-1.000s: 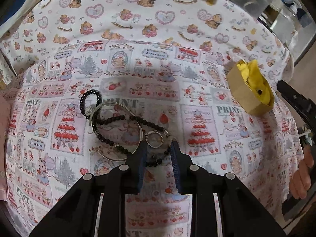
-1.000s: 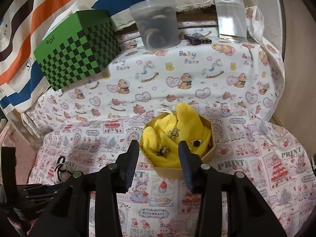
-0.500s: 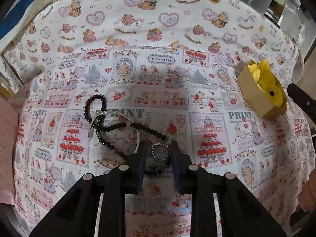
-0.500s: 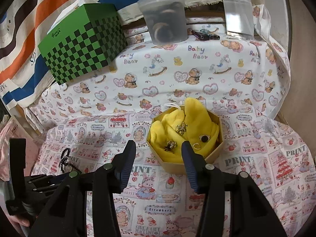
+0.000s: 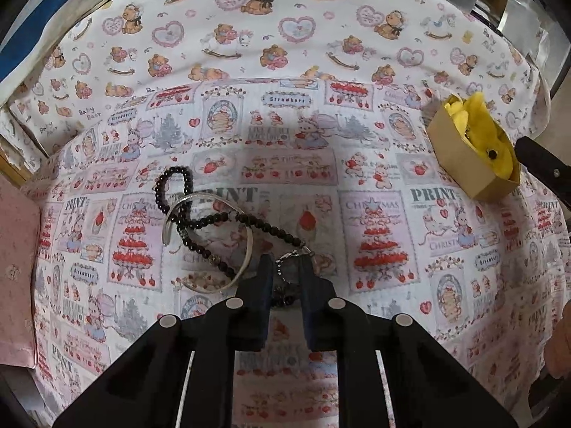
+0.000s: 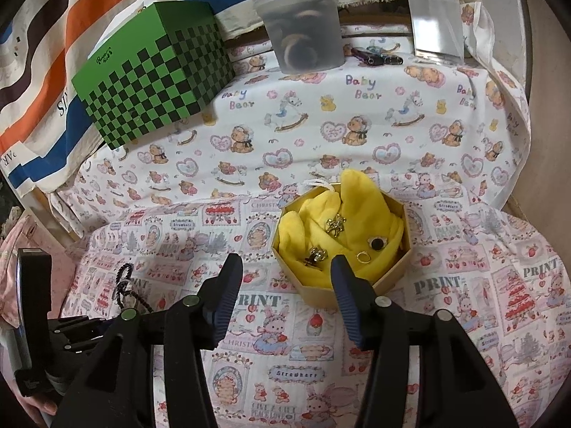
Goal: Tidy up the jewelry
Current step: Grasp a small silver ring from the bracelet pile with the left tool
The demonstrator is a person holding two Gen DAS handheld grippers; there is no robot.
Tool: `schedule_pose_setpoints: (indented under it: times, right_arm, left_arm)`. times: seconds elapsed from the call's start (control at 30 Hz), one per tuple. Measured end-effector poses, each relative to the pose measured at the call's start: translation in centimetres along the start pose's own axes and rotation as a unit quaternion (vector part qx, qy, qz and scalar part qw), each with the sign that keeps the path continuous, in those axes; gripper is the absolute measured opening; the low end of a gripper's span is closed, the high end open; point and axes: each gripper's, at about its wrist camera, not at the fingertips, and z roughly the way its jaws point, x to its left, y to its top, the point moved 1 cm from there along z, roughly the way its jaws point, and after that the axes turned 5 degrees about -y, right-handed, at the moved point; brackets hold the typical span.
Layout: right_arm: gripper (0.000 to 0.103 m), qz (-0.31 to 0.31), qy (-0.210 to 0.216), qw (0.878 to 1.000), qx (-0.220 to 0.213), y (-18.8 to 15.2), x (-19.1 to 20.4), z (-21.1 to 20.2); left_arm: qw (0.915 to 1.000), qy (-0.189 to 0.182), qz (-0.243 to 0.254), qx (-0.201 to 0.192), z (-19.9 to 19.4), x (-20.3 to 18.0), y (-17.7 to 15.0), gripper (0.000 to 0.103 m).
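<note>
Left gripper (image 5: 284,267) jaws are closing around a small silver ring (image 5: 291,267) joined to the black bead bracelet (image 5: 214,219) on the printed cloth (image 5: 357,164). Right gripper (image 6: 285,267) jaws are opening with nothing between them, just before the hexagonal box (image 6: 389,283) lined in yellow fabric (image 6: 353,210).

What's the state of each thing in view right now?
Left claw: closing around a small ring, not yet pinched.
Right claw: opening, empty.
Bead necklace: tangled on the cloth.
Bangle: flat under the beads.
Box: open, yellow cloth inside.
Green box: shut.
</note>
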Motion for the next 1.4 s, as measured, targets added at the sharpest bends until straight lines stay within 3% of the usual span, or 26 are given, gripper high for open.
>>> schedule_pose_setpoints:
  times: [0.5, 0.67, 0.73, 0.77, 0.83, 1.3, 1.4]
  right_arm:
    - [0.054, 0.028, 0.023, 0.999, 0.025, -0.1, -0.7, 0.7]
    - [0.054, 0.022, 0.013, 0.999, 0.025, -0.2, -0.4, 0.9]
    - [0.054, 0.024, 0.013, 0.999, 0.03, -0.2, -0.5, 1.0]
    - [0.054, 0.024, 0.014, 0.999, 0.032, -0.2, -0.5, 1.2]
    - [0.054, 0.026, 0.014, 0.999, 0.035, -0.2, -0.6, 1.3]
    - [0.056, 0.034, -0.026, 0.999, 0.018, 0.5, -2.1, 1.0]
    - [0.056, 0.052, -0.033, 0.998, 0.018, 0.8, -3.4, 1.1]
  left_arm:
    - [0.9998, 0.0, 0.01, 0.018, -0.5, -0.6, -1.2, 0.022]
    - [0.9999, -0.003, 0.006, 0.014, -0.2, -0.4, -0.8, 0.022]
    - [0.9998, 0.008, 0.015, 0.011, 0.0, -0.6, -0.8, 0.02]
    - [0.9998, 0.01, 0.016, 0.01, 0.0, -0.6, -0.7, 0.012]
    - [0.9998, 0.009, 0.015, 0.008, 0.0, -0.5, -0.7, 0.007]
    - [0.9983, -0.007, 0.022, -0.054, -5.0, -1.0, 1.0, 0.003]
    - [0.9983, 0.003, 0.036, -0.045, -5.5, -2.1, 1.2, 0.004]
